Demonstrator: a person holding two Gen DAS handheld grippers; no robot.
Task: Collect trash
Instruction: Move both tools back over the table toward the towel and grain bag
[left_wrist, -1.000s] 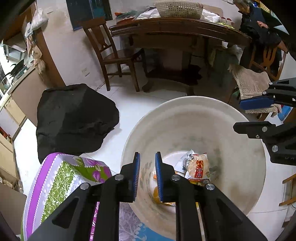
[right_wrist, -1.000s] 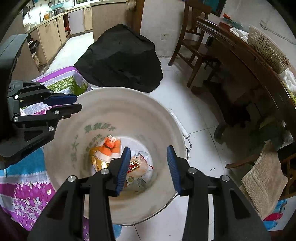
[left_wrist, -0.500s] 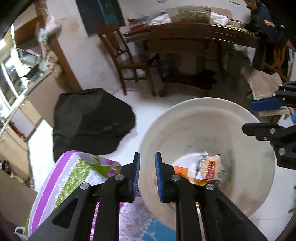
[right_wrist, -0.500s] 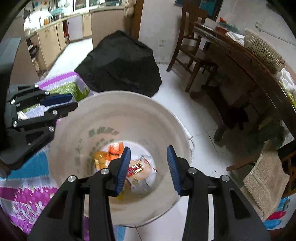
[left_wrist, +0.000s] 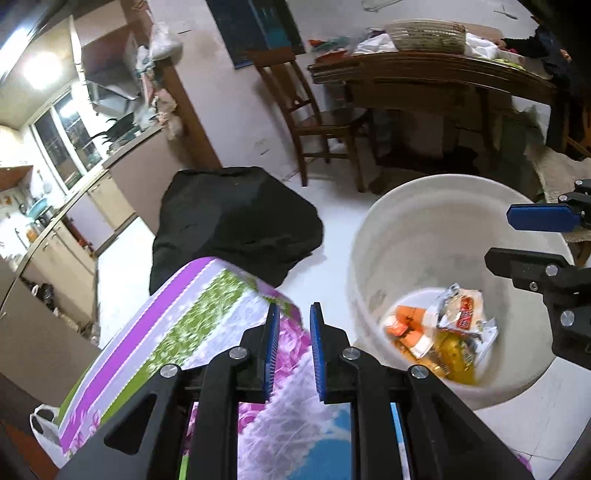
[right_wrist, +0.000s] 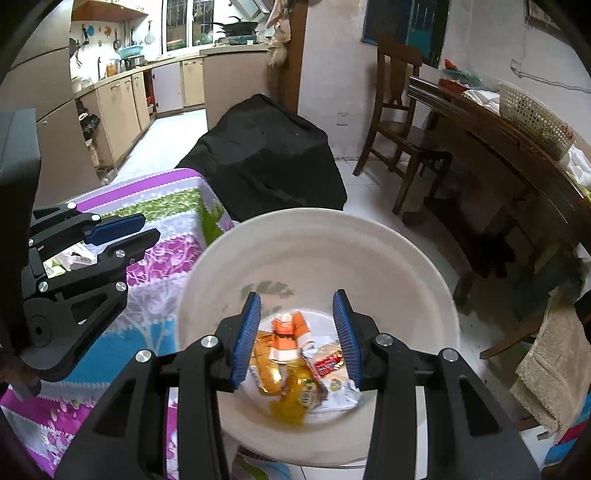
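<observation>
A white bucket (left_wrist: 406, 236) (right_wrist: 369, 251) stands on the floor beside a table with a flowered cloth (left_wrist: 207, 325) (right_wrist: 162, 254). Inside lie snack wrappers: an orange one (right_wrist: 286, 328), a yellow one (right_wrist: 291, 395) and a white-red one (left_wrist: 460, 306). My left gripper (left_wrist: 292, 349) is over the cloth, jaws a small gap apart, empty; it also shows in the right wrist view (right_wrist: 122, 230). My right gripper (right_wrist: 297, 334) is open and empty above the bucket; it also shows at the right edge of the left wrist view (left_wrist: 532, 236).
A black covered heap (left_wrist: 236, 221) (right_wrist: 266, 158) lies on the white floor behind the bucket. A wooden chair (left_wrist: 306, 110) and a dark wooden table (left_wrist: 436, 74) with a wicker basket (right_wrist: 532, 118) stand beyond. Kitchen cabinets (right_wrist: 122, 99) line the left.
My left gripper has swung left, from over the bucket to over the flowered cloth. My right gripper has risen and tilted back a little, still over the bucket. Jaw gaps unchanged.
</observation>
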